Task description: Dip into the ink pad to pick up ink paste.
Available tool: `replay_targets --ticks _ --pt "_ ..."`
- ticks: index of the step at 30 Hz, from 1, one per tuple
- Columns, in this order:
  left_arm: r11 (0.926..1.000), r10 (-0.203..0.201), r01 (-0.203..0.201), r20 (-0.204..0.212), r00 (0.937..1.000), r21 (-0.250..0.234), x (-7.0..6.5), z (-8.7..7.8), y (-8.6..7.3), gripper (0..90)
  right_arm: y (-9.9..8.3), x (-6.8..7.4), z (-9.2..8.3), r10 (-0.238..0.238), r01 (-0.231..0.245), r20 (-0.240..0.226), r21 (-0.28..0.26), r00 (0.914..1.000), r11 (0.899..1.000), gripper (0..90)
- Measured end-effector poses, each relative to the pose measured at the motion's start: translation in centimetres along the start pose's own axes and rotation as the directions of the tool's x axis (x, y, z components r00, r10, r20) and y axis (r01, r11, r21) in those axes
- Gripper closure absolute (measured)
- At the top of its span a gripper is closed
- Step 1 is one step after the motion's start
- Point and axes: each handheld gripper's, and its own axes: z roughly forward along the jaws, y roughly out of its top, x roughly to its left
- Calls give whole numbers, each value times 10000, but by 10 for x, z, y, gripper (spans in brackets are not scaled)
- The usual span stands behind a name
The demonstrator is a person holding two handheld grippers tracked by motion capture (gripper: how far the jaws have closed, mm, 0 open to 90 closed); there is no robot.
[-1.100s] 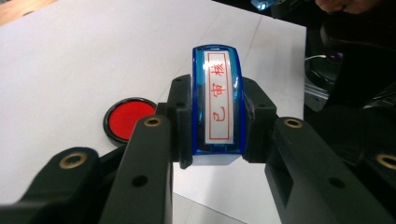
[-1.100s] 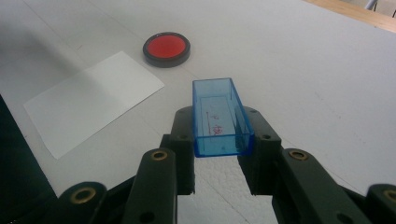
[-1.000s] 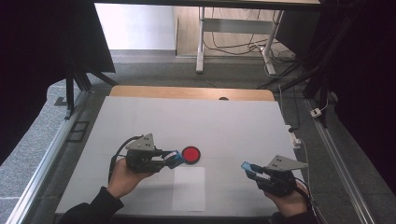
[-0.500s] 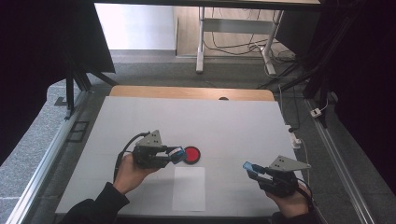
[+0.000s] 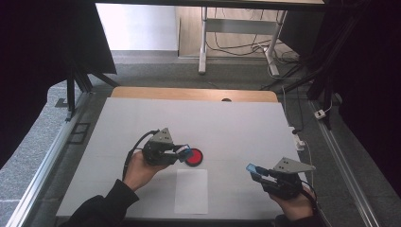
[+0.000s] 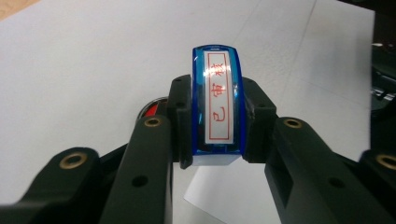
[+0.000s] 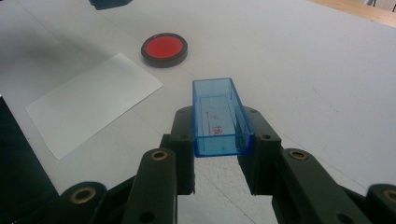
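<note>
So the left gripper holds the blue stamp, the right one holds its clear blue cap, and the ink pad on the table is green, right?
Not quite: the ink pad is red, not green, as the right gripper view shows. The rest holds: the left gripper grips the blue stamp, and the right gripper grips its clear blue cap.

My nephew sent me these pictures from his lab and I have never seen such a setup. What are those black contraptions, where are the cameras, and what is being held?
A person holds a two-jaw gripper in each hand. One camera looks down from above; one more rides on each gripper. The left gripper is shut on a blue stamp with red characters, beside a round red ink pad. The right gripper is shut on the stamp's clear blue cap. A sheet of white paper lies on the table.
</note>
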Motion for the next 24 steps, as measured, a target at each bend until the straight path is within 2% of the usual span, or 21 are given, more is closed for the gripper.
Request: replay_targets --ticks 9,24 --pt "9992 -249 261 -386 9989 310 5 14 6 695 0 -1 0 4 -4 -8 -5 10000 10000 691" --pt "9963 -610 639 -490 9969 581 19 37 7 695 0 0 0 11 -11 4 -14 10000 10000 691"
